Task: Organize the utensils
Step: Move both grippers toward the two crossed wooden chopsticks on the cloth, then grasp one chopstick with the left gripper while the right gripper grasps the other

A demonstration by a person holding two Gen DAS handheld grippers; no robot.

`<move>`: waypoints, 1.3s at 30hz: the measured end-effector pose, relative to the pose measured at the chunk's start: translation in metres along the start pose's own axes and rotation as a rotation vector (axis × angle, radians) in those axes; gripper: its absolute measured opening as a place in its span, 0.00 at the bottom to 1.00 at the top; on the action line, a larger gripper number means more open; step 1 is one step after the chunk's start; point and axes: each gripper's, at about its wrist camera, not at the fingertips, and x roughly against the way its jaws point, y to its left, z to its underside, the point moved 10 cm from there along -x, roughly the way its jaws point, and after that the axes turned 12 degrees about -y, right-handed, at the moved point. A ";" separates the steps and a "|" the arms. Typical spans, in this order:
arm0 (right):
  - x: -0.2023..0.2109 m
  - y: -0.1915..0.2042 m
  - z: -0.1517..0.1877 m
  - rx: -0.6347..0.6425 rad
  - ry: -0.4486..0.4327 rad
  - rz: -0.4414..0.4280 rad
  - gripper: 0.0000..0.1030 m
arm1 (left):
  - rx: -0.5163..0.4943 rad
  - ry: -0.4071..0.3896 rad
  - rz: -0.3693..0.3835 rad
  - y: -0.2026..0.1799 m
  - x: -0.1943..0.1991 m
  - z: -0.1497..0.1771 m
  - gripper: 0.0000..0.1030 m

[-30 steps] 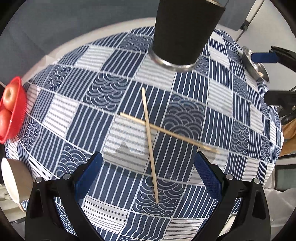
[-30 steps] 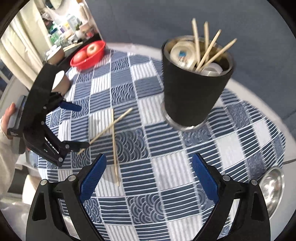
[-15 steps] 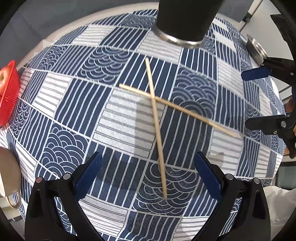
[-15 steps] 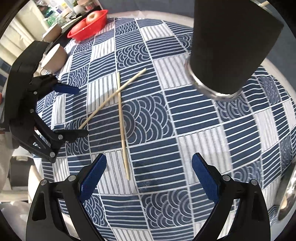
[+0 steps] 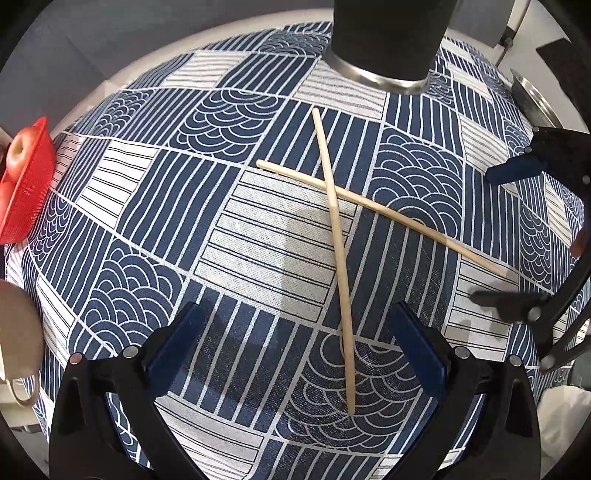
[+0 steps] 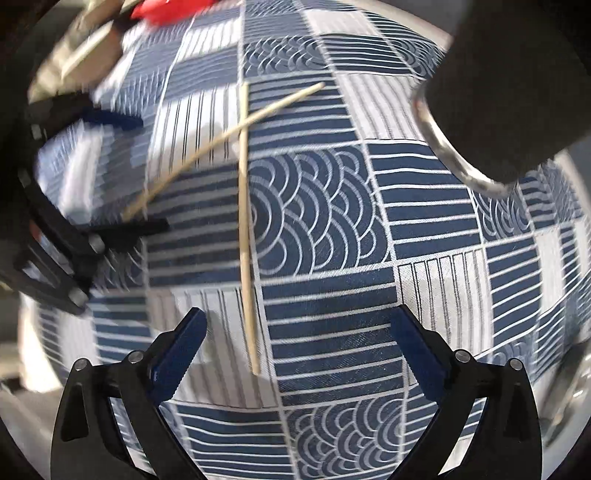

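Lying crossed on the tablecloth (image 5: 258,236) beside the black cup (image 5: 388,33), two chopsticks (image 5: 338,236) wait — left gripper (image 5: 301,347) spread wide, right gripper (image 6: 295,343) opening, both empty — each should straddle one stick away from the crossing.

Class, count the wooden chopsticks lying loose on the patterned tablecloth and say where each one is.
2. One chopstick runs from near the black holder toward the left gripper; the other chopstick crosses under it. The holder's inside is hidden.

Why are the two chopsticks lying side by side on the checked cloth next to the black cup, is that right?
Not quite. The two chopsticks lie crossed, one over the other like an X, not side by side. The left wrist view shows it clearly. They do lie on the checked cloth next to the black cup.
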 end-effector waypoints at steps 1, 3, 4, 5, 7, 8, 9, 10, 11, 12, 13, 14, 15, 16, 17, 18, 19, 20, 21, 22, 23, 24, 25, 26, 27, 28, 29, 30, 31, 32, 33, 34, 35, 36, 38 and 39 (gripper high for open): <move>0.000 0.000 0.000 -0.014 -0.004 -0.002 0.94 | 0.004 -0.006 -0.001 0.000 0.001 0.000 0.96; 0.000 0.001 0.000 -0.012 -0.014 -0.001 0.94 | 0.006 -0.015 -0.002 0.000 0.002 0.001 0.96; 0.001 0.002 0.000 -0.008 -0.028 -0.002 0.94 | 0.007 -0.018 -0.002 0.000 0.003 0.002 0.96; 0.001 0.002 0.000 -0.007 -0.038 -0.002 0.94 | 0.006 -0.023 -0.001 -0.001 0.003 0.002 0.96; 0.002 0.003 0.001 -0.009 -0.052 -0.003 0.94 | 0.007 -0.029 0.000 0.002 0.005 0.004 0.96; 0.003 0.002 0.003 -0.013 -0.052 -0.003 0.94 | 0.010 -0.030 0.001 0.004 0.003 0.005 0.96; 0.003 0.002 0.003 -0.017 -0.051 -0.001 0.94 | 0.016 -0.031 -0.003 0.004 0.003 0.006 0.96; 0.003 0.002 0.003 -0.018 -0.051 -0.001 0.94 | 0.022 -0.029 -0.007 0.007 0.005 0.006 0.96; 0.003 0.002 0.004 -0.016 -0.052 -0.001 0.94 | 0.030 -0.027 -0.012 0.007 0.006 0.007 0.96; 0.003 0.002 0.004 -0.014 -0.050 -0.001 0.94 | 0.035 -0.026 -0.015 0.006 0.004 0.006 0.96; 0.004 -0.001 0.005 -0.019 -0.050 0.000 0.94 | 0.041 -0.026 -0.019 0.006 0.004 0.008 0.96; 0.004 -0.003 0.005 -0.035 -0.051 0.008 0.94 | 0.044 -0.026 -0.022 0.008 0.006 0.011 0.96; 0.005 -0.008 0.007 -0.068 -0.048 0.023 0.94 | 0.052 -0.023 -0.027 0.008 0.007 0.013 0.96; 0.007 -0.012 0.009 -0.089 -0.047 0.031 0.93 | 0.058 -0.018 -0.031 0.009 0.008 0.015 0.96; 0.008 -0.018 0.012 -0.114 -0.049 0.043 0.92 | 0.062 -0.015 -0.031 0.009 0.010 0.017 0.95; 0.010 -0.022 0.015 -0.125 -0.051 0.049 0.89 | 0.064 -0.017 -0.030 0.011 0.012 0.018 0.88; 0.013 -0.027 0.016 -0.125 -0.064 0.051 0.75 | 0.069 -0.021 -0.030 0.013 0.016 0.019 0.76; 0.018 -0.029 0.016 -0.119 -0.085 0.045 0.65 | 0.077 -0.026 -0.033 0.016 0.019 0.019 0.67; 0.025 -0.033 0.016 -0.116 -0.100 0.044 0.36 | 0.093 -0.028 -0.039 0.022 0.025 0.020 0.41; 0.028 -0.037 0.018 -0.117 -0.103 0.044 0.10 | 0.111 -0.022 -0.045 0.028 0.028 0.021 0.10; 0.029 -0.041 0.020 -0.119 -0.099 0.043 0.08 | 0.131 0.000 -0.045 0.034 0.030 0.026 0.06; 0.031 -0.045 0.025 -0.123 -0.088 0.037 0.04 | 0.147 0.016 -0.052 0.040 0.032 0.030 0.05; 0.031 -0.048 0.029 -0.128 -0.084 0.027 0.04 | 0.165 0.027 -0.052 0.043 0.034 0.033 0.05; 0.034 -0.053 0.034 -0.147 -0.081 0.023 0.04 | 0.204 0.043 -0.033 0.045 0.035 0.038 0.05; 0.038 -0.058 0.039 -0.169 -0.086 0.023 0.04 | 0.248 0.053 -0.017 0.048 0.039 0.042 0.05; 0.043 -0.064 0.044 -0.199 -0.100 0.018 0.04 | 0.258 0.057 -0.031 0.053 0.042 0.046 0.05; 0.047 -0.068 0.050 -0.228 -0.108 0.014 0.04 | 0.270 0.066 -0.037 0.056 0.045 0.051 0.05; 0.051 -0.073 0.055 -0.260 -0.113 -0.003 0.04 | 0.287 0.070 -0.026 0.056 0.047 0.053 0.05; 0.058 -0.078 0.060 -0.284 -0.127 -0.014 0.04 | 0.304 0.068 -0.018 0.058 0.051 0.055 0.05; 0.061 -0.079 0.064 -0.296 -0.135 -0.020 0.04 | 0.306 0.067 -0.023 0.059 0.055 0.057 0.05; 0.068 -0.082 0.066 -0.310 -0.148 -0.027 0.04 | 0.298 0.068 -0.034 0.061 0.059 0.059 0.05; 0.075 -0.084 0.067 -0.317 -0.162 -0.025 0.04 | 0.293 0.067 -0.053 0.064 0.061 0.059 0.05; 0.084 -0.085 0.069 -0.326 -0.180 -0.030 0.04 | 0.290 0.066 -0.078 0.066 0.065 0.059 0.05; 0.089 -0.088 0.064 -0.329 -0.192 -0.036 0.04 | 0.292 0.063 -0.088 0.068 0.069 0.057 0.05; 0.103 -0.087 0.056 -0.331 -0.223 -0.039 0.04 | 0.300 0.041 -0.099 0.072 0.078 0.051 0.05; 0.110 -0.088 0.057 -0.330 -0.240 -0.035 0.04 | 0.302 0.036 -0.100 0.073 0.080 0.048 0.05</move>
